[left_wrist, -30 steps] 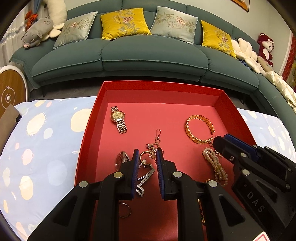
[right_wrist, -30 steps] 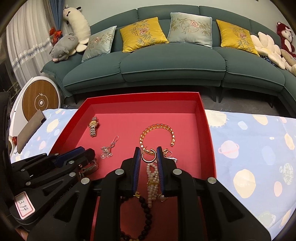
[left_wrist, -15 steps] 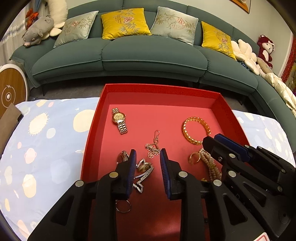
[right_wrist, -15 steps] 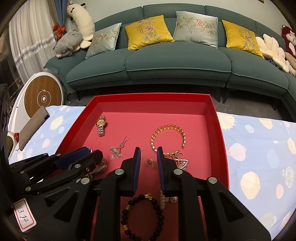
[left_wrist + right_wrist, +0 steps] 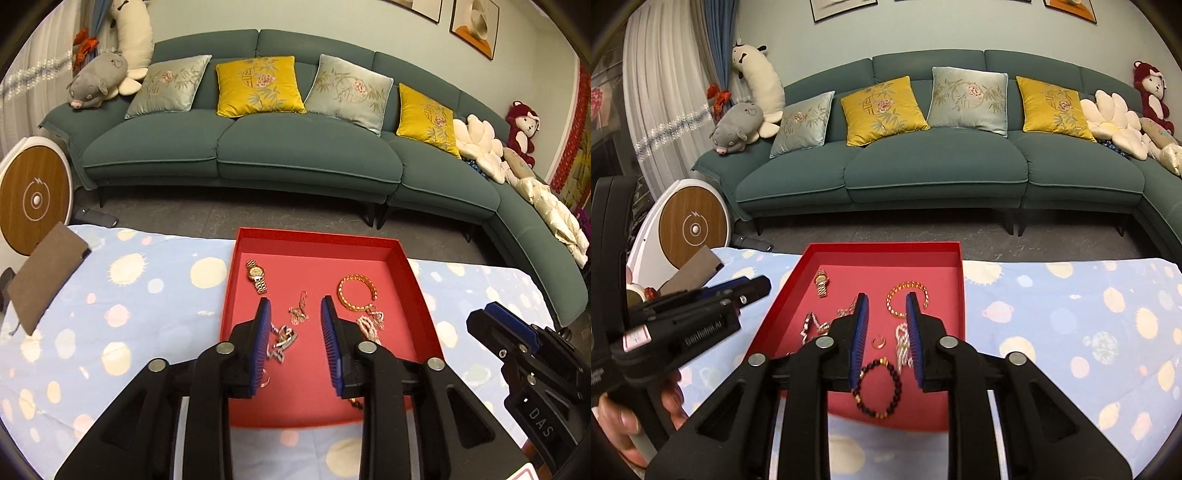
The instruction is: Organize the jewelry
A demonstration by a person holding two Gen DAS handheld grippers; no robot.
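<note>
Currently between picks: left tongs (image 5: 295,314) and right tongs (image 5: 885,306), both empty, opening, above shallow red cardboard tray (image 5: 419,295) on star-print surface (image 5: 110,314). Loose inside: gold-link watch (image 5: 256,278) far left, gold chain bracelet (image 5: 908,297) far right, dark beaded bracelet (image 5: 877,389) near. Next, likely: lowering onto one tangled piece.

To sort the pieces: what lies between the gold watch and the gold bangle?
A dangling earring lies between gold watch and gold bangle, in the left wrist view.

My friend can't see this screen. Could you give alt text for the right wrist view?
A hand-held right gripper, jaws opening and empty, hangs above a red tray of jewelry: a gold watch, gold bangle, ring and dark bead bracelet. A green sofa stands behind.
</note>
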